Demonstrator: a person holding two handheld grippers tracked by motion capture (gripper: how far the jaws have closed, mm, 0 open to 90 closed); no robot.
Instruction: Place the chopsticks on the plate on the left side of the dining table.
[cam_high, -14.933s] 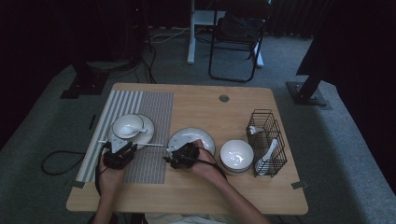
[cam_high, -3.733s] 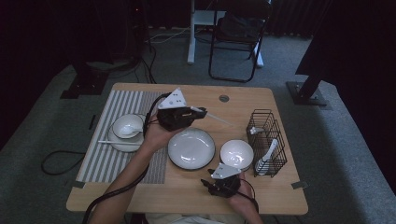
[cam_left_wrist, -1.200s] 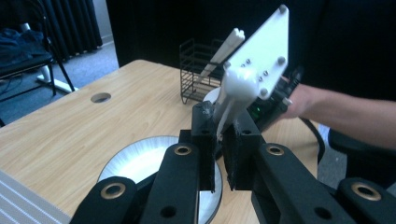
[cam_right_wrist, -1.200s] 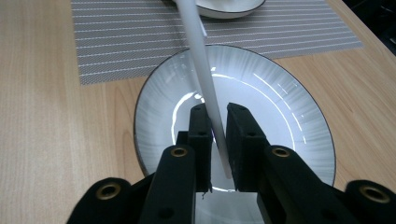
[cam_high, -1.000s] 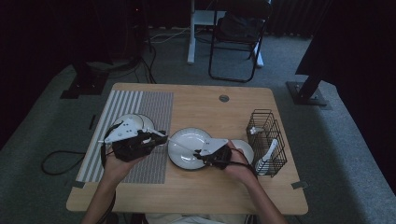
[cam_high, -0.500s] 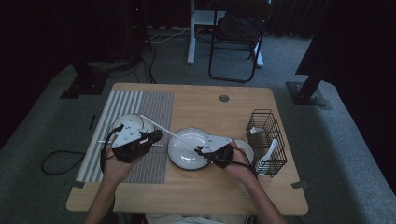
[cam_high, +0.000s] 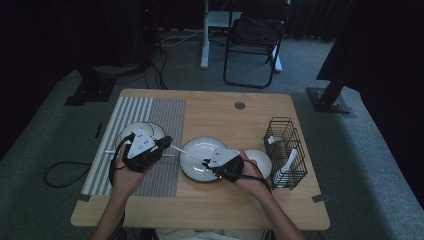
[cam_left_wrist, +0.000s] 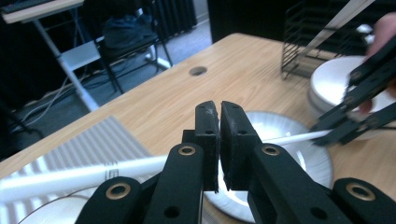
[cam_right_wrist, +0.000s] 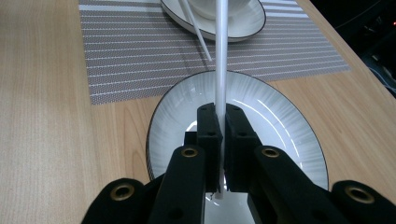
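A white chopstick (cam_high: 187, 154) (cam_right_wrist: 220, 56) is pinched at its near end between the pads of my shut right gripper (cam_high: 205, 162) (cam_right_wrist: 220, 116), above a white plate (cam_high: 200, 170) (cam_right_wrist: 280, 121). The stick runs left to my left gripper (cam_high: 167, 142) (cam_left_wrist: 219, 112), whose jaws are shut. In the left gripper view the chopstick (cam_left_wrist: 289, 137) crosses behind those jaws, not between them. A second chopstick (cam_high: 112, 152) (cam_right_wrist: 198, 32) lies across the saucer of a bowl (cam_high: 140, 131) on the striped mat (cam_high: 165, 115).
Behind my right hand stands a white bowl (cam_high: 261, 162). A black wire rack (cam_high: 285, 142) at the table's right holds a white spoon (cam_high: 289, 162). Bare wood runs along the table's far and near edges.
The held chopstick's far end, which half a second ago pointed up and left past the left gripper, now lies low at its jaws. Both hands have hardly shifted.
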